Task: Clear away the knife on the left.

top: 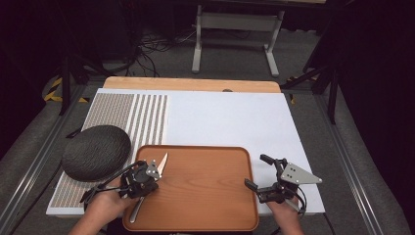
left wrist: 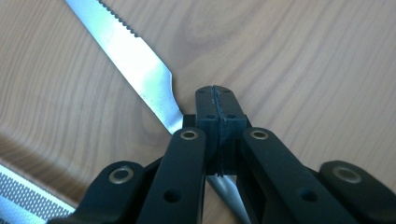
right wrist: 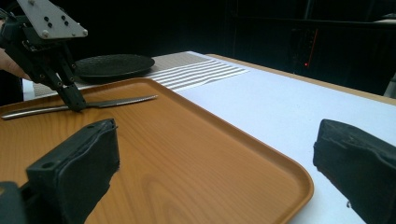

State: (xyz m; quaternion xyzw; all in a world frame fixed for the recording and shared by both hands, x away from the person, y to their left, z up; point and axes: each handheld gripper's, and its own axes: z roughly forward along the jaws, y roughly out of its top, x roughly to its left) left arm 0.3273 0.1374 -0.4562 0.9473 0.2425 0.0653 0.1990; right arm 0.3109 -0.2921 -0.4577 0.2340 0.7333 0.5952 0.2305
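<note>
Fingers [left wrist: 219, 109] clamp knife [left wrist: 135, 60] on tray [top: 205, 191].

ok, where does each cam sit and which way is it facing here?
High view: above the near table edge, looking forward and down at the brown wooden tray; both hands show.
Left gripper view: rides the left gripper, looking down at the serrated steel knife under its shut jaws.
Right gripper view: rides the right gripper, jaws open, looking low across the tray.
Shared: tray and knife.
</note>
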